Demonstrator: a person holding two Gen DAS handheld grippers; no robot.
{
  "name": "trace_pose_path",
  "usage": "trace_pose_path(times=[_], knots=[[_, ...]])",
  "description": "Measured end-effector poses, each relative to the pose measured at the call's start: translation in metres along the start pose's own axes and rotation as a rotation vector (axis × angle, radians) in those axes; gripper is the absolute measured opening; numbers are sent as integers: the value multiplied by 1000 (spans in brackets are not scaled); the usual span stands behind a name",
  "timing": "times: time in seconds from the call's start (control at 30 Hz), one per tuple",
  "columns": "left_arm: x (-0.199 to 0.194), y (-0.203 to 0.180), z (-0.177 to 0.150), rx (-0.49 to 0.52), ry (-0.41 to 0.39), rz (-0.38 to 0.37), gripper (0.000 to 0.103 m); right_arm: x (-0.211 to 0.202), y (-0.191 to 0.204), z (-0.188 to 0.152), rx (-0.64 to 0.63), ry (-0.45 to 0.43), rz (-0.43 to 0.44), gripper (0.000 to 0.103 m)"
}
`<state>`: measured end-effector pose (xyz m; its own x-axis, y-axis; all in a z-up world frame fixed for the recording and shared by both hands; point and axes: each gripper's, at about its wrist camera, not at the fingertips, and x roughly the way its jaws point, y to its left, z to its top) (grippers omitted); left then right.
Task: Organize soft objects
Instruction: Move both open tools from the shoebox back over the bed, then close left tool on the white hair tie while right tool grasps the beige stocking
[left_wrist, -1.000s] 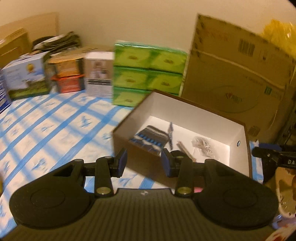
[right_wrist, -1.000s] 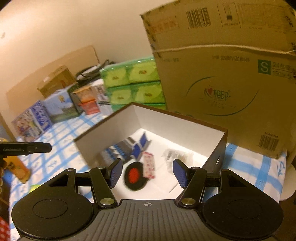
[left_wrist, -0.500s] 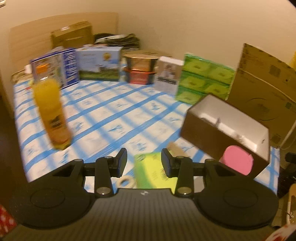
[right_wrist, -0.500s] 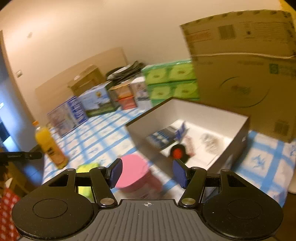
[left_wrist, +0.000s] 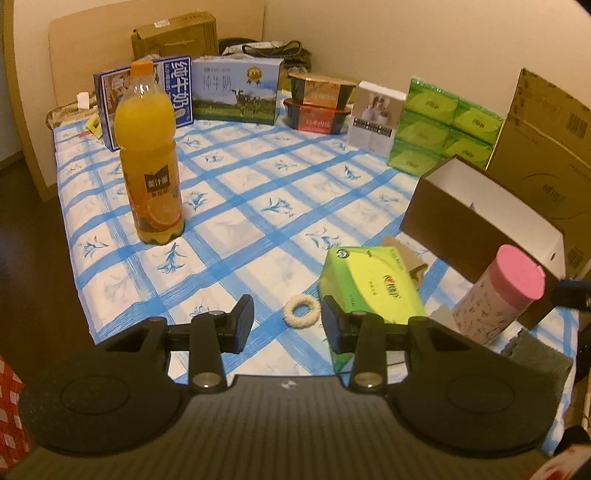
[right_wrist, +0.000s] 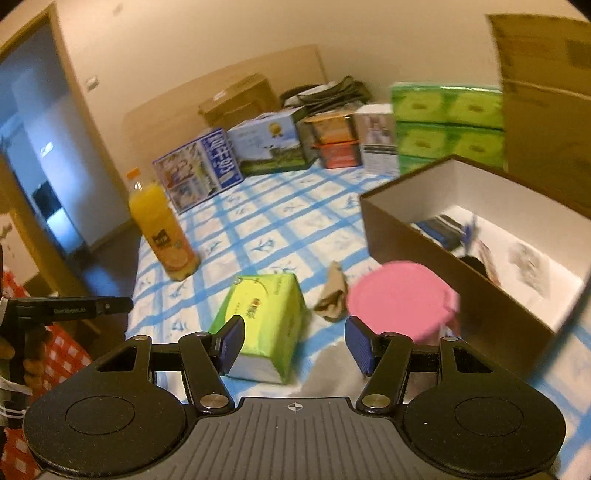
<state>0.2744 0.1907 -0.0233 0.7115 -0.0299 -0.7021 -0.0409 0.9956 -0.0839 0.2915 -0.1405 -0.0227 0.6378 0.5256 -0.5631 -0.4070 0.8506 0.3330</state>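
Note:
A brown box with a white inside (left_wrist: 476, 221) (right_wrist: 454, 254) stands at the right and holds several small soft items, among them a blue striped one (right_wrist: 443, 225). A green tissue pack (left_wrist: 369, 288) (right_wrist: 266, 314) lies on the blue checked cloth. A white fuzzy ring (left_wrist: 302, 310) lies just ahead of my open, empty left gripper (left_wrist: 288, 325). A tan cloth piece (right_wrist: 332, 295) lies between the pack and the box. My right gripper (right_wrist: 293, 347) is open and empty above the pack's near end.
A pink-lidded cup (left_wrist: 502, 291) (right_wrist: 402, 299) stands by the box's near corner, a grey cloth (left_wrist: 535, 358) beside it. An orange juice bottle (left_wrist: 151, 155) stands at the left. Milk cartons (left_wrist: 236, 88), green tissue stacks (left_wrist: 439, 125) and a big cardboard box (left_wrist: 543, 155) line the back.
Both grippers have pulled back from over the box and swung left. The bottle, tissue pack, ring and cup have come into view. Both jaws stay open.

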Motion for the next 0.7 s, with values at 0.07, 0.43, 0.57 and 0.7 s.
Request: trace_pose_path(times=[0.07,0.43,0.57,0.7], knots=[[11,1,1,7,13,-7,36,17,8,10,-34,12,-8,60],[97,-2,11,72,127,-47,34,118,14,49,-116,117,-117,60],[128,-3,13,110,165,-82,32,145,9,59,-118,137,-148,60],[160,-4,9,146,216,-84,30,161,5,61,-100,150,-153,60]])
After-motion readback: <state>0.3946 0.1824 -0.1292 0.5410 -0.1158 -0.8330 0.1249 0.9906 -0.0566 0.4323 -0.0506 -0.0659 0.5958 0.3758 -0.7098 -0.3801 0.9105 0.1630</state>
